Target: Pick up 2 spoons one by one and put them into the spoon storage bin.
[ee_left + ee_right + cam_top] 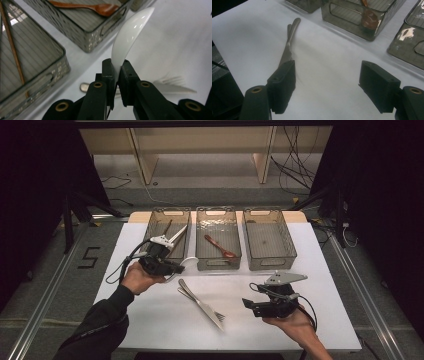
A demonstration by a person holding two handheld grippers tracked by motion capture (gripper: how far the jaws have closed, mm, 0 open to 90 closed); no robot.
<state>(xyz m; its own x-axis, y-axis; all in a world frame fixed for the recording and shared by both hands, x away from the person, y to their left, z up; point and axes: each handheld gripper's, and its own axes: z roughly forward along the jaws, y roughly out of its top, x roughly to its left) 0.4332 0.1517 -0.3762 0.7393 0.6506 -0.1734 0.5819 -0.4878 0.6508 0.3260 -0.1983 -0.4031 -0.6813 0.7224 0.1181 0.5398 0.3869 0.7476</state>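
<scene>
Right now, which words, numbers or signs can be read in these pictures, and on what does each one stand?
"5": a dark figure marked on the grey floor left of the table, read from the high view.
No other text: the three trays, the white spoon in the left gripper, and the cutlery on the table carry no readable label or brand.

Left tongs (176, 268): jaws clamped tight, pointing toward the right, held in the left hand (137, 277); dark sleeve runs in from below.
Right tongs (248, 305): jaws spread wide, nothing between them, pointing left, held in the right hand (295, 322).
</scene>
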